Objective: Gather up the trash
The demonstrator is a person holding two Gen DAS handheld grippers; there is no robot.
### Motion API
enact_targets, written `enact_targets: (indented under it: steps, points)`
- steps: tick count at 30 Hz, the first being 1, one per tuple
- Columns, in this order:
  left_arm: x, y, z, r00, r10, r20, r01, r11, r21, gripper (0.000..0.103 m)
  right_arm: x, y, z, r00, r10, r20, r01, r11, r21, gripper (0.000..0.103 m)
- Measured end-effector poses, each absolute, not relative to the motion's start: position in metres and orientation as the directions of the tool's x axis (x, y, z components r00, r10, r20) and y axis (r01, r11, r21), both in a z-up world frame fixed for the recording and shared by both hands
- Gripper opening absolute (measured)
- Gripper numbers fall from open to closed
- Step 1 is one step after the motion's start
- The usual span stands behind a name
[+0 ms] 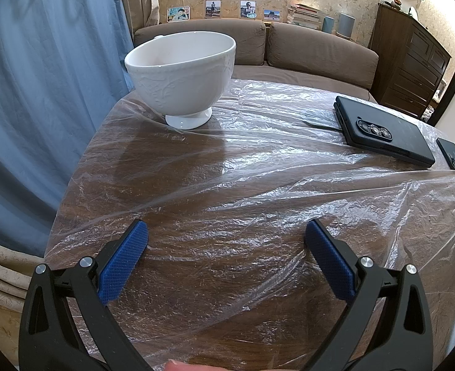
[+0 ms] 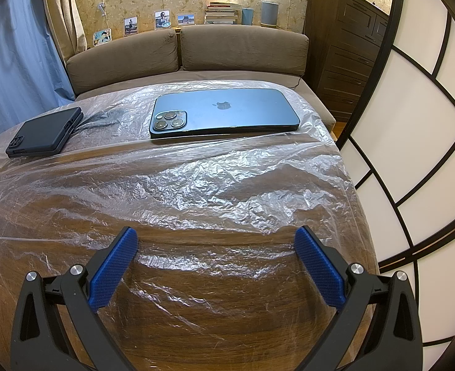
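With both grippers' jaws spread empty, the bowl [image 1: 182, 77] at eleven o'clock could be toppled if the plastic sheet [image 1: 258, 185] is yanked.

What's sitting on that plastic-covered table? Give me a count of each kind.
Bowls: 1, the white bowl
Phones: 2, the black-cased phone and the blue phone
Total: 3, all resting on the plastic sheet

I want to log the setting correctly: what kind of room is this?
Most likely a home living room: a brown sofa stands behind the plastic-covered wooden table, with small photos along the wallpapered wall and a dark wooden dresser beside it.
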State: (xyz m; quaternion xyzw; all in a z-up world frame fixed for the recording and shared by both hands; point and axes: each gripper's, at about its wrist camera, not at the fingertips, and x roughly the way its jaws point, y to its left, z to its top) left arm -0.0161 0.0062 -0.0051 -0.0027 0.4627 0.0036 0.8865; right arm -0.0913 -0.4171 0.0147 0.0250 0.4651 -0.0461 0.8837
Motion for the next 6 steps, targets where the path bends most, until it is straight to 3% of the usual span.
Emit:
enact_targets:
  steps: [6]
  points:
    - [-0.0159,0.0062,-0.0050,0.572,0.004,-0.820,-0.009,1.000,-0.001,0.102,-0.0914,-0.4170,0.0152,0.563,-0.059,-0.824,0.105,0.994,0.001,0.099]
